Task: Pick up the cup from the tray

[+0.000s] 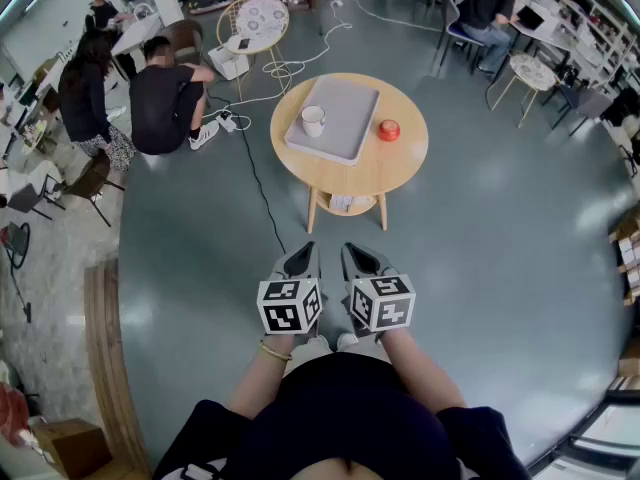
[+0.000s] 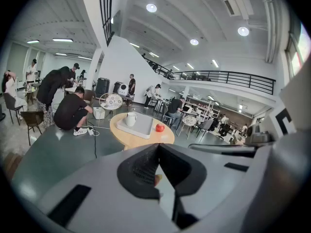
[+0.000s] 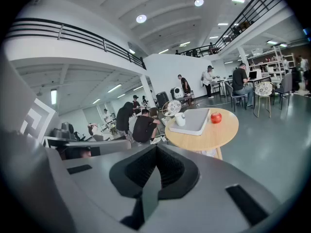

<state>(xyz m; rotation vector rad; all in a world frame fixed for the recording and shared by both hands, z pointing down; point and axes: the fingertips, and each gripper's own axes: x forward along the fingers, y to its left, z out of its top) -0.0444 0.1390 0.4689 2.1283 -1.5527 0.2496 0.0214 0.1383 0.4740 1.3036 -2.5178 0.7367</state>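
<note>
A white cup [image 1: 313, 120] stands on the left part of a grey tray [image 1: 340, 128], which lies on a round wooden table [image 1: 360, 173]. A red apple [image 1: 389, 130] sits on the table to the right of the tray. My left gripper [image 1: 307, 255] and right gripper [image 1: 353, 256] are side by side close to my body, well short of the table, both shut and empty. In the left gripper view the cup [image 2: 131, 119], tray [image 2: 142, 126] and apple [image 2: 160, 127] lie far beyond the shut jaws. The right gripper view shows the cup [image 3: 180, 119] and tray [image 3: 198, 120] equally distant.
Grey floor separates me from the table. A black cable [image 1: 256, 173] runs across the floor left of it. A person in black [image 1: 165, 103] crouches at the left, beside another who stands. A small round wire table [image 1: 254, 21] stands behind. A wooden edge [image 1: 100, 348] curves along my left.
</note>
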